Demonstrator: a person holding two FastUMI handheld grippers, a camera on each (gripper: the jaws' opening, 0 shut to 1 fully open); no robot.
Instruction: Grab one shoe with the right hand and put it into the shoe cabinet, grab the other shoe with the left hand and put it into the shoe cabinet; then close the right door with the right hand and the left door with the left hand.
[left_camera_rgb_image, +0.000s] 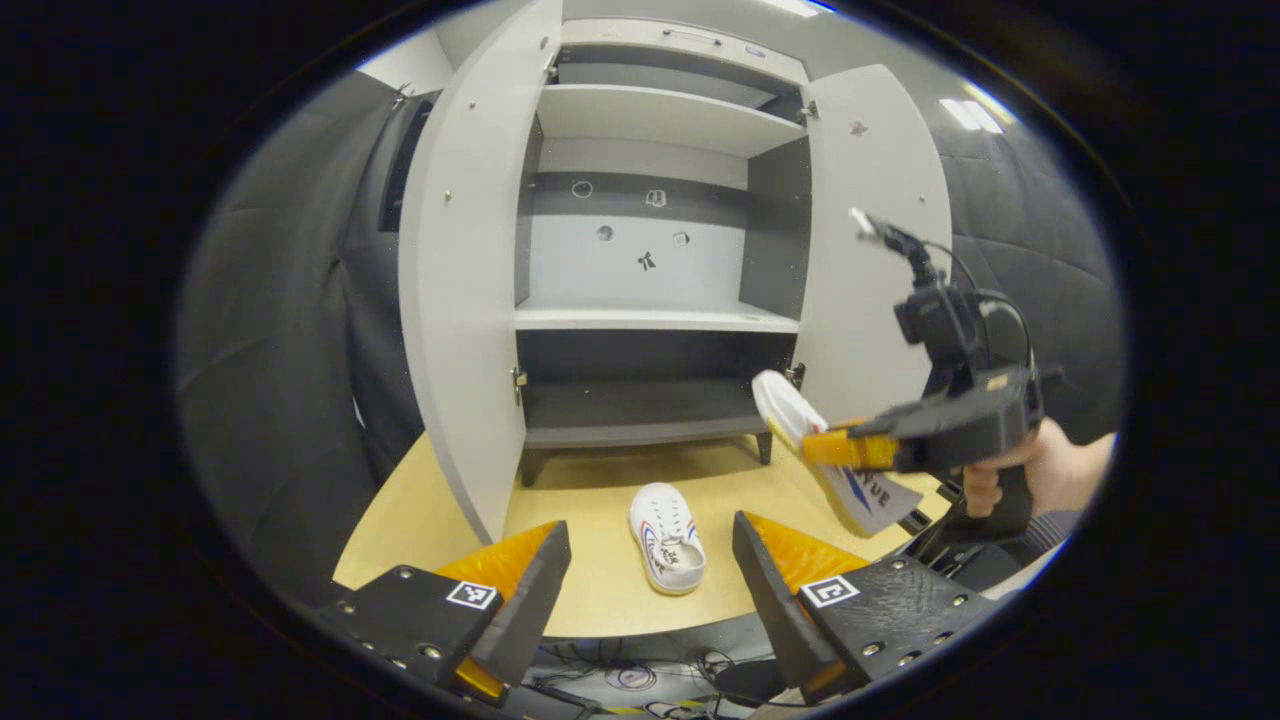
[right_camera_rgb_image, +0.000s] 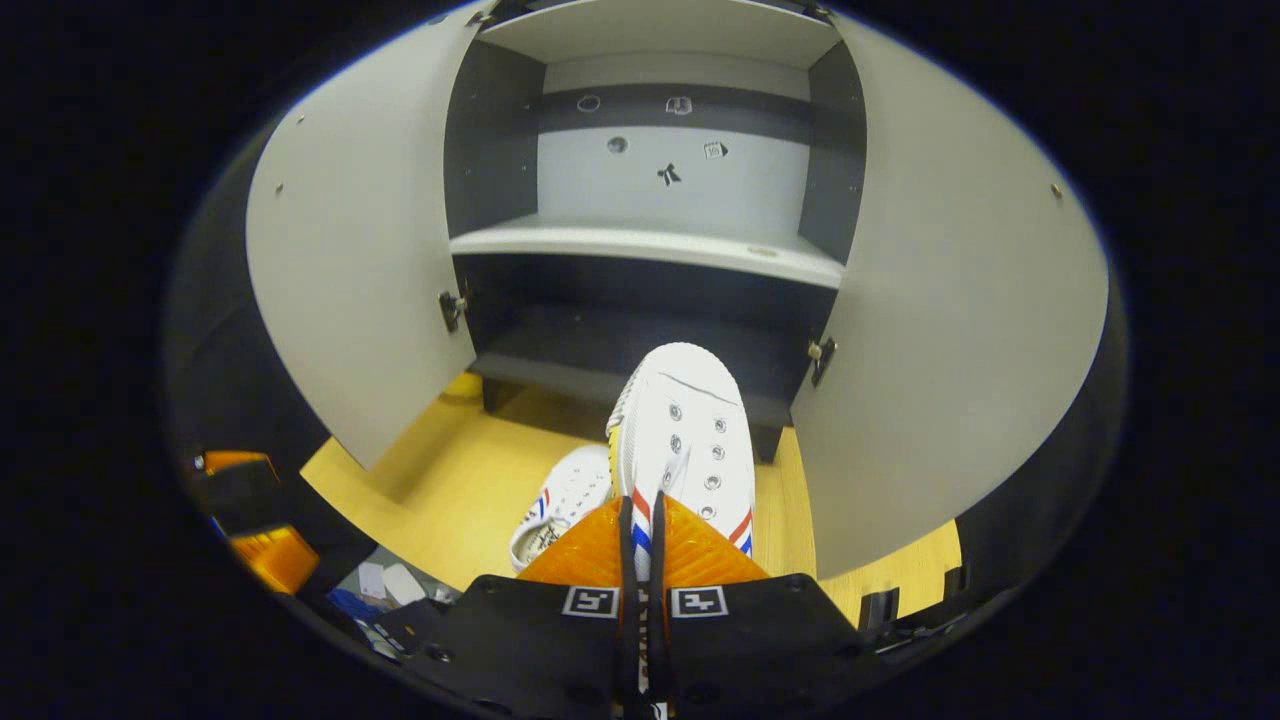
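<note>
Dark quilted cloth walls (left_camera_rgb_image: 280, 330) close the booth from nine o'clock round to three. A pale wooden table (left_camera_rgb_image: 590, 500) spreads toward six o'clock, and ceiling lights (left_camera_rgb_image: 968, 113) glow at two o'clock — cables (left_camera_rgb_image: 640, 672) trail below the table's edge.

Open grey two-door shoe cabinet (left_camera_rgb_image: 650, 320) stands at the back of the light wooden tabletop (left_camera_rgb_image: 590, 510). One white canvas shoe (left_camera_rgb_image: 667, 537) lies on the tabletop before it; a second white canvas shoe (right_camera_rgb_image: 683, 440), held in the right gripper (right_camera_rgb_image: 640, 545), hangs above, before the bottom compartment (right_camera_rgb_image: 620, 350).
</note>
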